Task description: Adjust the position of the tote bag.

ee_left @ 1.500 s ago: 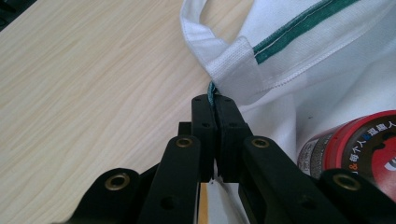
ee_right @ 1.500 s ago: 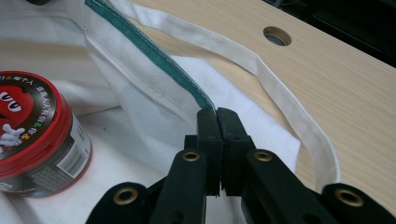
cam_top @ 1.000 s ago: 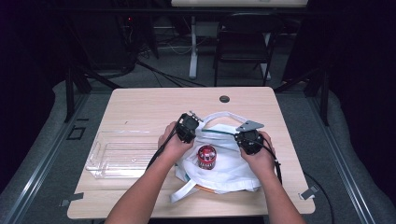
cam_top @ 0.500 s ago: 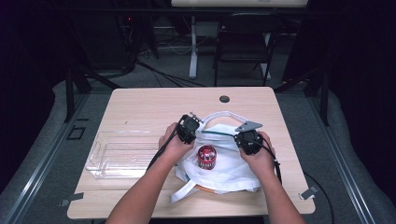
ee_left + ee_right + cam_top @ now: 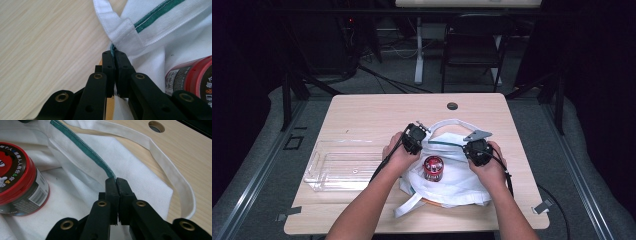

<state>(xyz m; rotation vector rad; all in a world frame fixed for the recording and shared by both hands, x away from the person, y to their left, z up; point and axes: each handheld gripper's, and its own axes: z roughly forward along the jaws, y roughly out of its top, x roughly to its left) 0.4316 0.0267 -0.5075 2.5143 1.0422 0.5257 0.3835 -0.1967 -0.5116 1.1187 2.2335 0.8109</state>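
1. A clear tray (image 5: 343, 165) lies on the left part of the desk (image 5: 377, 112), well apart from the bag and with nothing on it that can be made out.
2. The left tool (image 5: 419, 131) sits just right of the tray, at the left end of the bag's mouth. In the left gripper view its jaws are pressed together on the green-trimmed rim (image 5: 113, 49) of the bag, right below the spot where a strap (image 5: 107, 17) is sewn on.
3. The white bag (image 5: 452, 175) lies flat on the desk's near middle, between the two hands. One strap loops toward the far edge of the desk; another trails toward the near edge at the left.
4. A red-lidded can (image 5: 433, 168) stands upright on the bag's cloth, between the two tools and slightly nearer the person. It touches neither tool.
5. The right tool (image 5: 472, 146) holds the right end of the bag's mouth. In the right gripper view its jaws are closed tight on the green rim (image 5: 85, 147), with the can off to its left.
6. A round hole (image 5: 452, 106) shows in the desk's far part, beyond the bag's loop.
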